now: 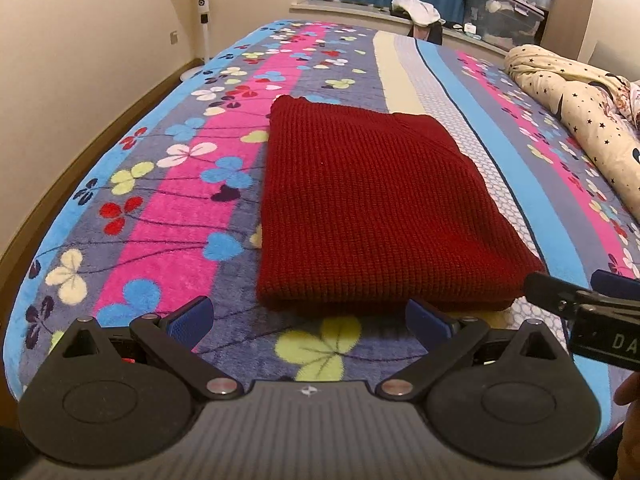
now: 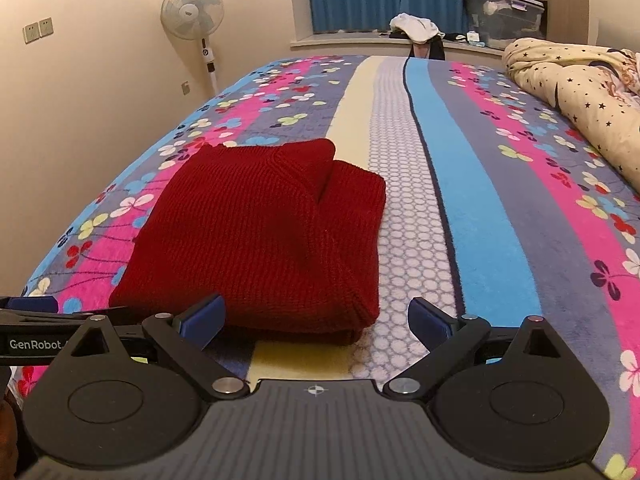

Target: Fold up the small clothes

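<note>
The red knit garment [image 1: 372,204] lies folded on the bed [image 1: 168,208], near its front edge. Left gripper [image 1: 308,316] and right gripper [image 2: 316,320] both stand released, empty. Risk: bulky layers may spring open if nudged. The underside folds and far hem are hidden.

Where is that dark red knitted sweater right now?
The red sweater lies folded on the flowery bedspread, just beyond both open grippers: right of centre in the left wrist view, left of centre in the right wrist view.
</note>
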`<state>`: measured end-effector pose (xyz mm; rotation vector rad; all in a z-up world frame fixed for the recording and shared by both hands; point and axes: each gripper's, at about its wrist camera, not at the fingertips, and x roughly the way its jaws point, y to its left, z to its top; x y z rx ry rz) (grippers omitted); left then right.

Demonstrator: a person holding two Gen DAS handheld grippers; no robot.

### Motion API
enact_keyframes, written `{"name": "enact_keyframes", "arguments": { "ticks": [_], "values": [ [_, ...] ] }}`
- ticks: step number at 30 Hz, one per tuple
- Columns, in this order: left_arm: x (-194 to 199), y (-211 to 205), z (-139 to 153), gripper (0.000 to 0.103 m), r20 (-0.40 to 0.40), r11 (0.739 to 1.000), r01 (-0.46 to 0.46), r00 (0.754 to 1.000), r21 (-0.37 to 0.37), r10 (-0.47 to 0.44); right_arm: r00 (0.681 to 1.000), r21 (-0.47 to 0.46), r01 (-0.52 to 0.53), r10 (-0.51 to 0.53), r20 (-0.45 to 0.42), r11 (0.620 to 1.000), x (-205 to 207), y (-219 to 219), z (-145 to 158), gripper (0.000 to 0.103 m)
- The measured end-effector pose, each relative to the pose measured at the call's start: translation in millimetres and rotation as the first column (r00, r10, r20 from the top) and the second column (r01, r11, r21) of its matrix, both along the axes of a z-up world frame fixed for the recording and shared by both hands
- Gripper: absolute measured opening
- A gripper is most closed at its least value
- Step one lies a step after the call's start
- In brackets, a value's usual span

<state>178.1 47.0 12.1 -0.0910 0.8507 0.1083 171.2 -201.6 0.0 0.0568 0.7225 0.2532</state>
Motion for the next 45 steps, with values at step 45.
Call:
{"name": "enact_keyframes", "arguments": {
  "ticks": [45],
  "values": [
    [-2.5,1.3,2.3,0.102,0.004,1.000,0.010,1.000,0.005,-0.010,0.999,-0.026,-0.047,0.047,-0.007,0.999,-3.3,13.4,-2.4,0.098]
  ]
}}
